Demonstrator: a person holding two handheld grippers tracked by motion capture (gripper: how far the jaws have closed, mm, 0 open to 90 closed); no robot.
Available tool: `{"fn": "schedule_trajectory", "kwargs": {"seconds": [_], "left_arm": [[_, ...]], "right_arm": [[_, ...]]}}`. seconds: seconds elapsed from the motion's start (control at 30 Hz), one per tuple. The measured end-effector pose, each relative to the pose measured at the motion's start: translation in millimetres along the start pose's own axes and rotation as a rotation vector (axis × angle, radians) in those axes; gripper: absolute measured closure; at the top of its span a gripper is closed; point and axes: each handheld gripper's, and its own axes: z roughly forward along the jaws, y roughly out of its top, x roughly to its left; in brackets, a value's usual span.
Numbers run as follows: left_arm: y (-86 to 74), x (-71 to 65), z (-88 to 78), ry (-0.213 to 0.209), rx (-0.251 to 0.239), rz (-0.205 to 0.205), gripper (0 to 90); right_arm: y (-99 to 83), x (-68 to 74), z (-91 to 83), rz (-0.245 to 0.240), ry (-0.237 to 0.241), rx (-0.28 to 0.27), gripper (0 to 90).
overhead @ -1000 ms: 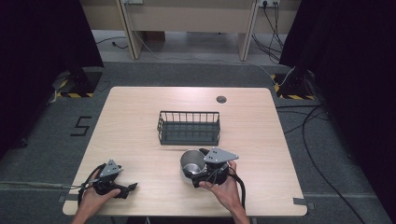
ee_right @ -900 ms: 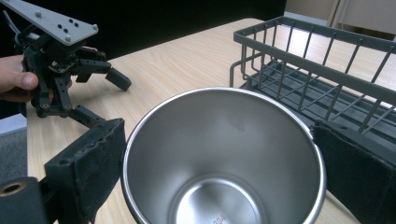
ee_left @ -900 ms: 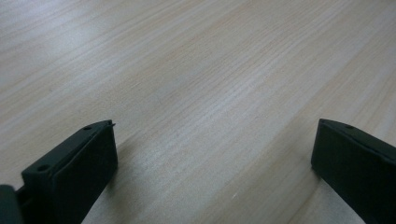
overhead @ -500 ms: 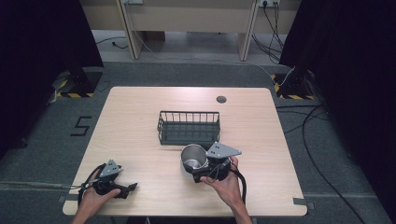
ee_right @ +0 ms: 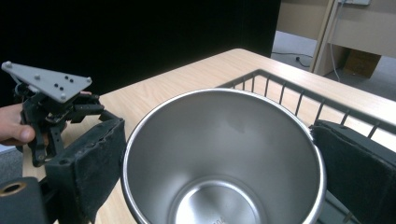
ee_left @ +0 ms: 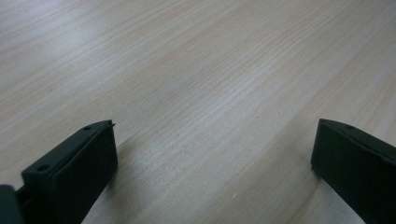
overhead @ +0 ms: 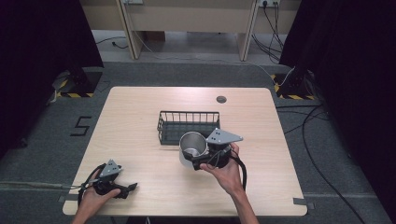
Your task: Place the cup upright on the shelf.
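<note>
Our right gripper [overhead: 201, 158] has its two black pads pressed against opposite sides of the steel cup [overhead: 192, 148], one pad on each flank of the wall just below the rim, so the cup is pinched across its width. Our left gripper [overhead: 122, 189] rests low at the near left corner with its fingers [ee_left: 74, 170] spread wide over bare wood, nothing between them.

Going from biggest to smallest: the wooden table [overhead: 140, 121] carries everything. At its middle stands the black wire basket [overhead: 189, 125], its long side running across the table. Next is the cup, held off the table just on our side of the basket's near rail and overlapping that rail in the high view. In the right gripper view the cup's open mouth [ee_right: 224, 154] faces the camera and the basket rail [ee_right: 280, 86] runs just behind and to the right of it. Smallest is a dark round fitting [overhead: 221, 99] set into the far part of the tabletop.

What we think the coming move turns on is this: the basket lies straight beyond the cup, away from us, and the cup's long axis is tipped, mouth up and leaning toward our left. We judge the right hand [overhead: 229, 172] should carry it forward over the near rail and lower it inside. Our left gripper is well apart from both and plays no part
</note>
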Motion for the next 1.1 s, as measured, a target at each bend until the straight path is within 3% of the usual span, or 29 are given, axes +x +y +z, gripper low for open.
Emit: {"fn": "schedule_trajectory", "kwargs": {"seconds": [0.63, 1.1], "left_arm": [[0.0, -0.1, -0.1, -0.001, 0.000, -0.002, 0.0], [0.1, -0.2, -0.1, -0.002, 0.000, -0.004, 0.0]], "right_arm": [[60.2, -29.5, 13.9, -0.009, -0.008, -0.004, 5.8], [82.0, -51.2, 30.8, -0.008, -0.025, 0.016, 5.8]]}}
